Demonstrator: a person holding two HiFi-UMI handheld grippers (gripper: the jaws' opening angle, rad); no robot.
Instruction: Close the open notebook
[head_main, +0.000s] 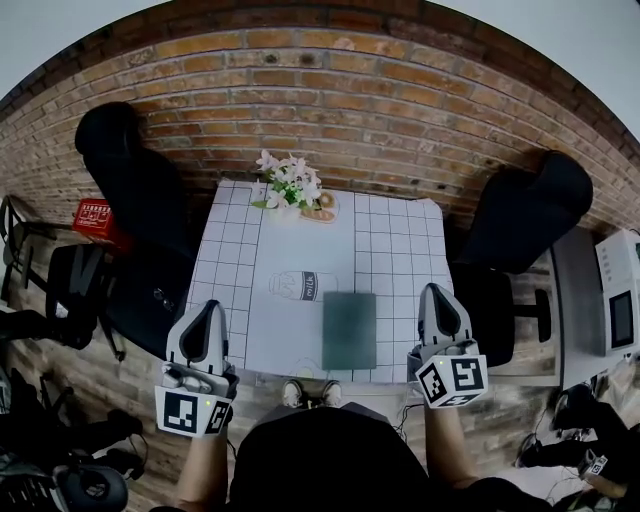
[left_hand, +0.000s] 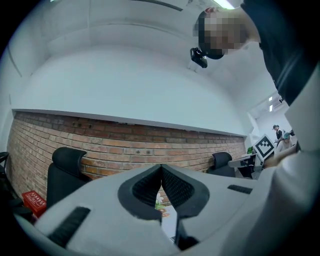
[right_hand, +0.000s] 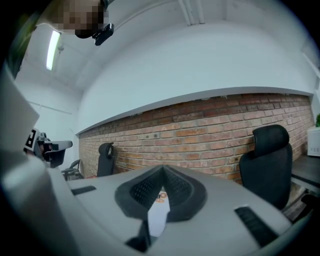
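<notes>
Green notebook nearer right gripper

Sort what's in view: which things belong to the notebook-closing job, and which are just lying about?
Job:
- notebook, lying closed on the table
- left hand-held gripper, shut, empty
- right hand-held gripper, shut, empty

Lying about:
- flowers
- black chairs
- red crate
</notes>
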